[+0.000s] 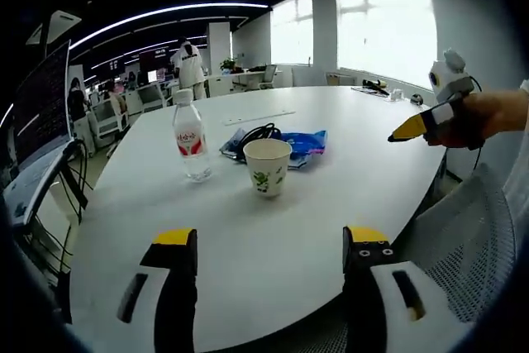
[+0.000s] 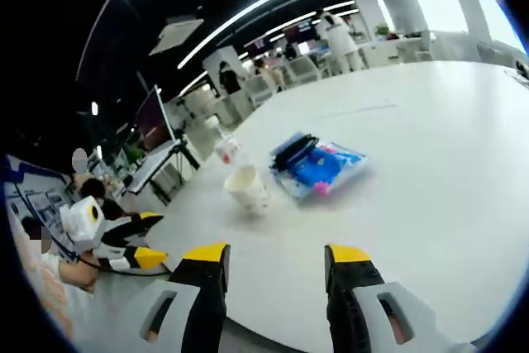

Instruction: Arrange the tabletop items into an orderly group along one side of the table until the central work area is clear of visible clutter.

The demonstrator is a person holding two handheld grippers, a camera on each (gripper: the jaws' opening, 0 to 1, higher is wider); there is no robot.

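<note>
Item: white paper cup with green print (image 1: 267, 166), frame centre, dead ahead of your left gripper (image 1: 269, 247).
Both your grippers stood wide open, empty; right gripper (image 2: 274, 260) sat farther off.

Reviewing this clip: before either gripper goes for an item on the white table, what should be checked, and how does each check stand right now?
1. Left gripper open and empty: ok.
2. Right gripper open and empty: ok.
3. Water bottle upright with cap on: ok.
4. Paper cup upright and apart from the bottle: ok; whether it holds liquid: cannot tell.
5. Black cable free of the blue packet: not ok, it lies on the packet, so lifting one may drag the other.
6. Centre of the table cleared: not ok, all items sit mid-table.
</note>
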